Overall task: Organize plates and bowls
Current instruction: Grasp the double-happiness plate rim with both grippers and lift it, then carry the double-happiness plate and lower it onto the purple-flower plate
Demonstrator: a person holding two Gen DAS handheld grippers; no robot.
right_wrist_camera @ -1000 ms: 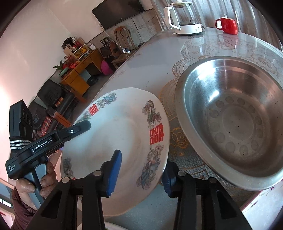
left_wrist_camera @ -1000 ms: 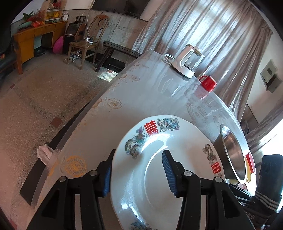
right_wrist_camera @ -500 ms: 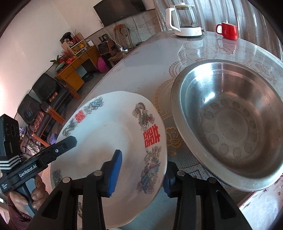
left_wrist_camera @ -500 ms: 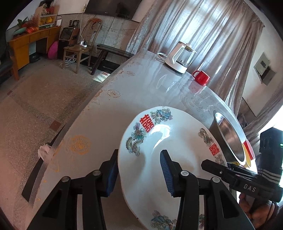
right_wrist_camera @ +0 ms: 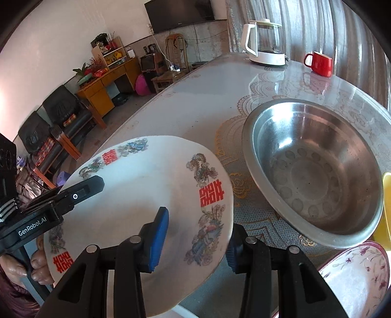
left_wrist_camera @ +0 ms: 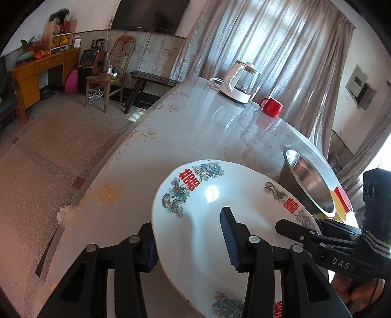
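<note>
White plate (left_wrist_camera: 220,220) with red double-happiness marks and dragon/phoenix prints is held tilted above the bench (left_wrist_camera: 195,127), gripped from both sides; left gripper (left_wrist_camera: 188,241) has its fingers straddling the plate's near-left rim, one blue pad (left_wrist_camera: 228,237) on the upper face, the other under the rim, closed onto it; right gripper (right_wrist_camera: 195,239) likewise clamps the opposite rim, one blue pad (right_wrist_camera: 158,234) on top, the other finger below the edge; in the right wrist view the left gripper's black finger (right_wrist_camera: 80,190) lies over the plate (right_wrist_camera: 151,195) at far left, person's hand (right_wrist_camera: 36,266) under it; in the left wrist view the right gripper's black body marked DAS (left_wrist_camera: 342,247) reaches in from the right.

Low right in the right wrist view, a floral-print plate (right_wrist_camera: 354,276) sits on the bench just beside the steel bowl (right_wrist_camera: 315,171); a yellow dish (right_wrist_camera: 386,210) edge shows at the bowl's right side, touching or just beside, cannot tell which; steel bowl stands upright, empty, on the patterned bench cover (right_wrist_camera: 244,195), just beyond the held plate's right rim; left wrist view shows the same bowl (left_wrist_camera: 308,186) side-on with yellow and red items (left_wrist_camera: 342,203) behind it.

Far end of bench: red mug (right_wrist_camera: 319,63) and white electric kettle (right_wrist_camera: 265,42) with glass body, near each other; beyond the bench, wooden chair (left_wrist_camera: 107,78), orange wooden desk (left_wrist_camera: 36,71), wall TV (right_wrist_camera: 180,13), black armchairs (right_wrist_camera: 61,112), grey curtains (left_wrist_camera: 281,49).
</note>
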